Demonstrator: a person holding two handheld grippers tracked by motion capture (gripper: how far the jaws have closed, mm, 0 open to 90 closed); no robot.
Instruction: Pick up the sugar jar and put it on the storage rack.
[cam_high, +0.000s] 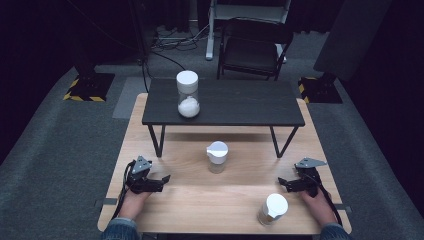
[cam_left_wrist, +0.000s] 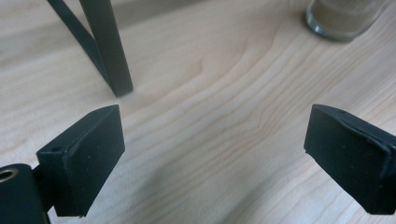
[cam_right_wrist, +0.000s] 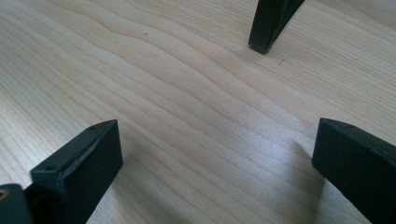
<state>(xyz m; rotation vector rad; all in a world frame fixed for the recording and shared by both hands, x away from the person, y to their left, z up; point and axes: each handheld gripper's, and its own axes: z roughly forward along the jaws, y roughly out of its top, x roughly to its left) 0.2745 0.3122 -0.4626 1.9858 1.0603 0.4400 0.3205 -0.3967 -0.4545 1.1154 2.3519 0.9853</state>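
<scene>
High view: a fixed camera above the near edge of the worktop (cam_high: 200, 200), facing forward and down from well back; the floor and a chair (cam_high: 252, 47) lie at the top of the frame. Left gripper view: set low and close over the wood, looking between its own fingers (cam_left_wrist: 84, 163) toward a stand leg (cam_left_wrist: 109, 51) at upper left and a jar base (cam_left_wrist: 343, 18) at upper right. Right gripper view: equally close, with a stand leg (cam_right_wrist: 268, 23) at top. All three share the wooden surface.
</scene>
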